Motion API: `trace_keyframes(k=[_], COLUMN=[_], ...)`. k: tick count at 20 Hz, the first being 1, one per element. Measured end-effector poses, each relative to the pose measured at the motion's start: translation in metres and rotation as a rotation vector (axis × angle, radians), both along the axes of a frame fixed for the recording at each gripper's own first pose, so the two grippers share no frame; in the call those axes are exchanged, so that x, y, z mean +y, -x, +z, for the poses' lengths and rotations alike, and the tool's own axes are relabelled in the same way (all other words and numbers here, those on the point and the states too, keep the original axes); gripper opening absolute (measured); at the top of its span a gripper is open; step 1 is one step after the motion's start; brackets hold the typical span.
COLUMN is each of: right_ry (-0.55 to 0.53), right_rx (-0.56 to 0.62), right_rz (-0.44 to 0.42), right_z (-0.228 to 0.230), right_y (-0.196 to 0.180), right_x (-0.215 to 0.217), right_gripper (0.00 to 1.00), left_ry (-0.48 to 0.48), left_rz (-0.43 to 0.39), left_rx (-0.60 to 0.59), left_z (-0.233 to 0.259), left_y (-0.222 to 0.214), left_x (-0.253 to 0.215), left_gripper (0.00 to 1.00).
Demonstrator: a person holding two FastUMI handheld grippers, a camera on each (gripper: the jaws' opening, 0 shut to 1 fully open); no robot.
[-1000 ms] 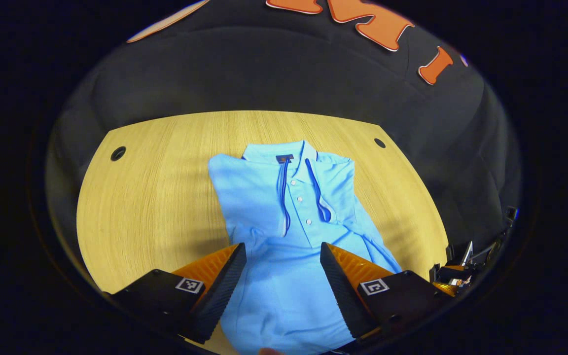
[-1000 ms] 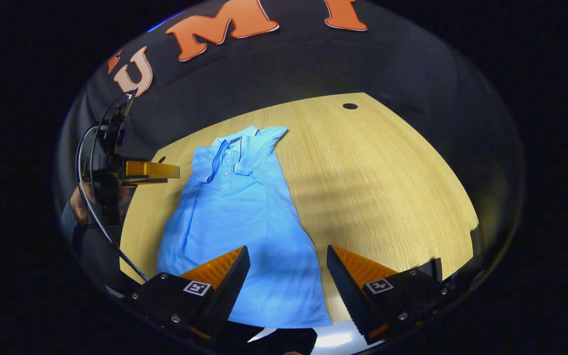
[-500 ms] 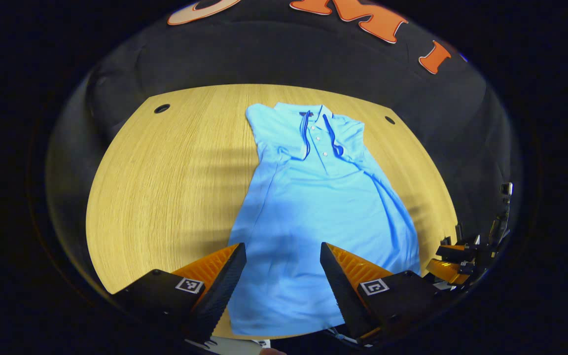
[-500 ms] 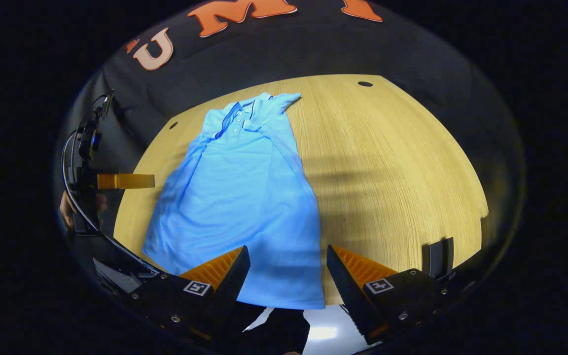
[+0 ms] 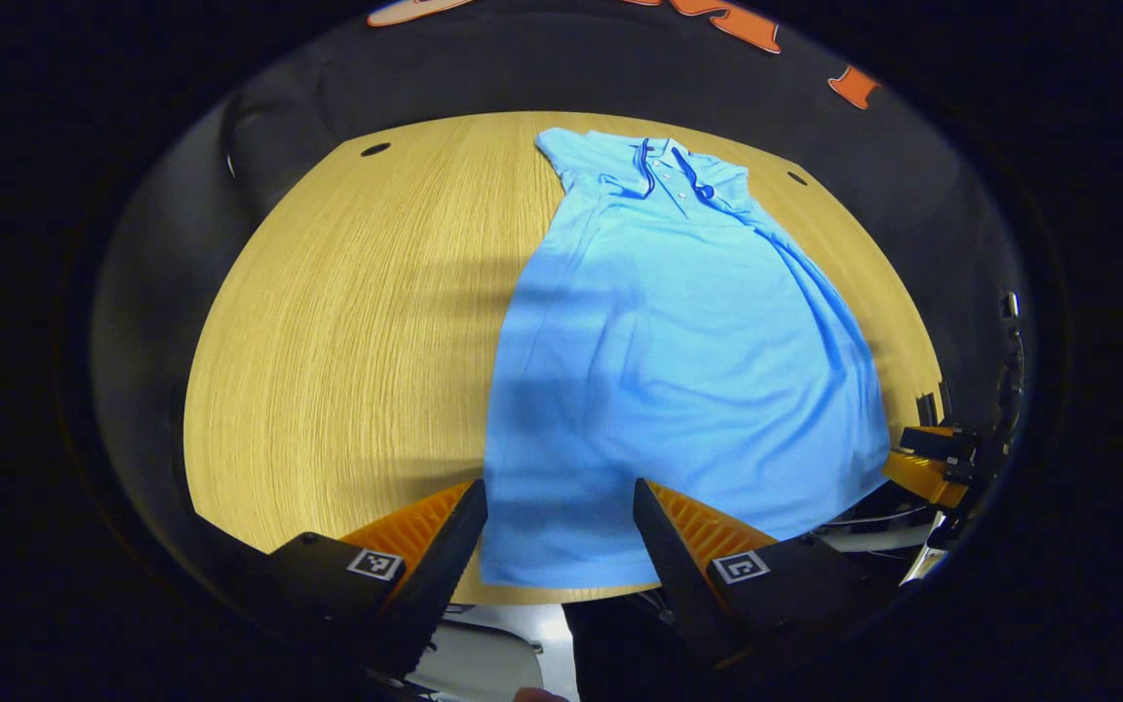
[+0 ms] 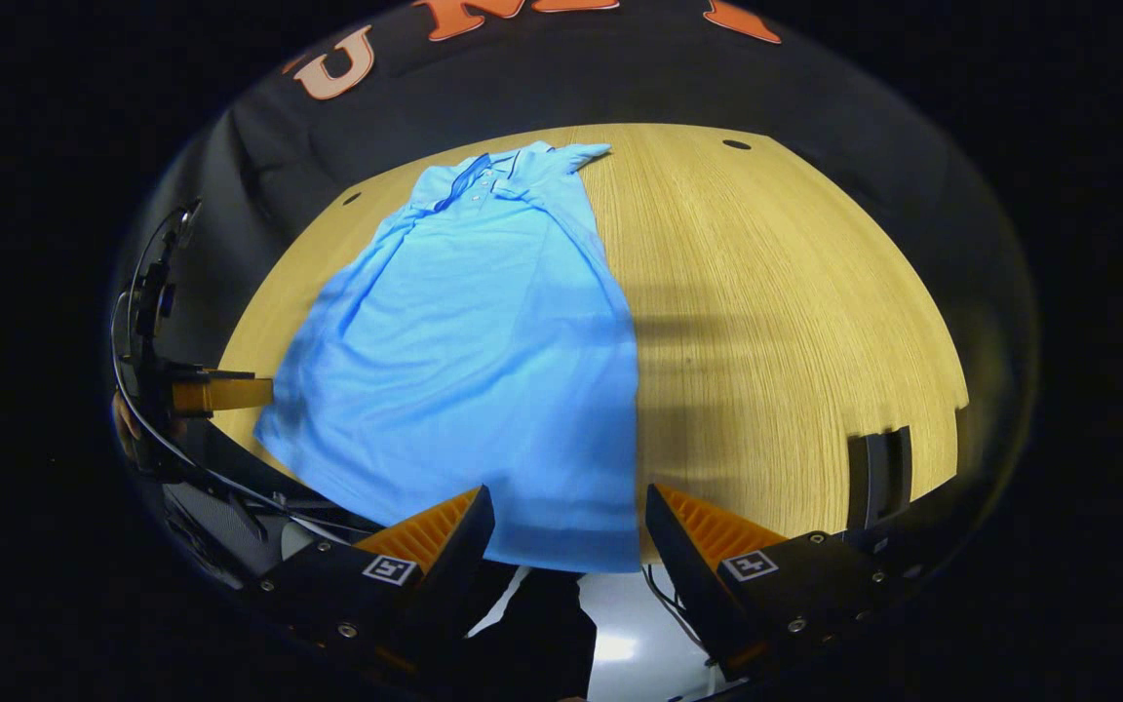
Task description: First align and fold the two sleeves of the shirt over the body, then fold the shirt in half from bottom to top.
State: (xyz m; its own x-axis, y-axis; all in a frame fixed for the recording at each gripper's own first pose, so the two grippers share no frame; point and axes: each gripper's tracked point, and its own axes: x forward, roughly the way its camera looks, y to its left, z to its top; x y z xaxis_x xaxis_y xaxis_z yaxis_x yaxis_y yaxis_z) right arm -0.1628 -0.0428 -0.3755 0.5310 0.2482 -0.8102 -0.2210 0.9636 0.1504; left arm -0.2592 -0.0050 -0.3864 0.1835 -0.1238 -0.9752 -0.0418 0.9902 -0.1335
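— So, where is the shirt (image 5: pixel 678 331) lying?

— Flat on the wooden bench (image 5: pixel 347 322). In the left gripper view it runs from the collar at upper centre of the frame down to the hem at lower centre, close to the bench's near edge. Both sleeves look folded in over the body.

— And the left tongs (image 5: pixel 560 531)?

— Open, holding nothing, at the bottom of the frame, with the hem's left part showing between the two fingers.

— What about the right tongs (image 6: pixel 569 536)?

— Also open and empty. In the right gripper view they sit at the bottom of the frame, with the hem's right corner between the fingers. At the left edge of that view, the left tongs (image 6: pixel 220 393) show near the shirt's lower left side.
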Motion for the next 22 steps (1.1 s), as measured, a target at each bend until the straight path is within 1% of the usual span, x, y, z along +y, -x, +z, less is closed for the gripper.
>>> trace_keyframes(k=[2, 6, 10, 11, 12, 13, 14, 15, 16, 17, 18, 19, 20, 21, 22], right_ry=[0.015, 0.035, 0.071, 0.098, 0.132, 0.131, 0.131, 0.126, 0.116, 0.094, 0.078, 0.066, 0.047, 0.016, -0.027], right_rx=[0.004, 0.015, -0.006, -0.025, -0.040, -0.054, -0.053, -0.057, -0.063, -0.055, -0.044, -0.036, -0.025, -0.003, 0.016], right_rz=[0.006, 0.013, 0.011, 0.005, -0.014, -0.034, -0.049, -0.075, -0.104, -0.134, -0.138, -0.138, -0.144, -0.163, -0.190], right_z=[-0.005, -0.016, -0.018, -0.019, -0.020, -0.019, -0.019, -0.019, -0.018, -0.017, -0.018, -0.018, -0.017, -0.016, -0.015], right_y=[0.003, 0.008, 0.004, 0.001, -0.003, -0.005, -0.010, -0.017, -0.021, -0.025, -0.025, -0.025, -0.026, -0.025, -0.024], right_x=[-0.001, 0.000, -0.004, -0.009, -0.013, -0.013, -0.013, -0.013, -0.015, -0.015, -0.014, -0.014, -0.014, -0.014, -0.012], right_gripper=[0.98, 0.97, 0.95, 0.93, 0.85, 0.79, 0.66, 0.61, 0.44, 0.32, 0.13, 0.11, 0.06, 0.04, 0.02], left_ry=[-0.011, -0.053, -0.068, -0.072, -0.075, -0.075, -0.074, -0.074, -0.066, -0.056, -0.043, -0.042, -0.030, -0.015, -0.011], left_rz=[0.007, -0.008, -0.017, -0.001, 0.008, 0.000, -0.007, -0.003, 0.009, 0.014, 0.026, 0.039, 0.035, 0.039, 0.044], left_rx=[0.016, 0.053, 0.038, 0.031, 0.023, 0.013, -0.005, -0.008, -0.007, -0.005, -0.013, -0.011, -0.011, -0.011, -0.018], left_z=[-0.005, -0.019, -0.021, -0.022, -0.021, -0.022, -0.021, -0.021, -0.020, -0.021, -0.021, -0.022, -0.022, -0.020, -0.018], left_y=[0.013, 0.039, 0.038, 0.035, 0.035, 0.036, 0.033, 0.032, 0.031, 0.028, 0.023, 0.023, 0.021, 0.021, 0.019], left_x=[0.004, 0.016, 0.016, 0.014, 0.011, 0.006, 0.001, -0.003, -0.008, -0.014, -0.020, -0.022, -0.028, -0.032, -0.035], left_gripper=[1.00, 0.99, 0.99, 0.99, 0.99, 0.99, 1.00, 0.87, 0.74, 0.55, 0.36, 0.17, 0.14, 0.09, 0.07])
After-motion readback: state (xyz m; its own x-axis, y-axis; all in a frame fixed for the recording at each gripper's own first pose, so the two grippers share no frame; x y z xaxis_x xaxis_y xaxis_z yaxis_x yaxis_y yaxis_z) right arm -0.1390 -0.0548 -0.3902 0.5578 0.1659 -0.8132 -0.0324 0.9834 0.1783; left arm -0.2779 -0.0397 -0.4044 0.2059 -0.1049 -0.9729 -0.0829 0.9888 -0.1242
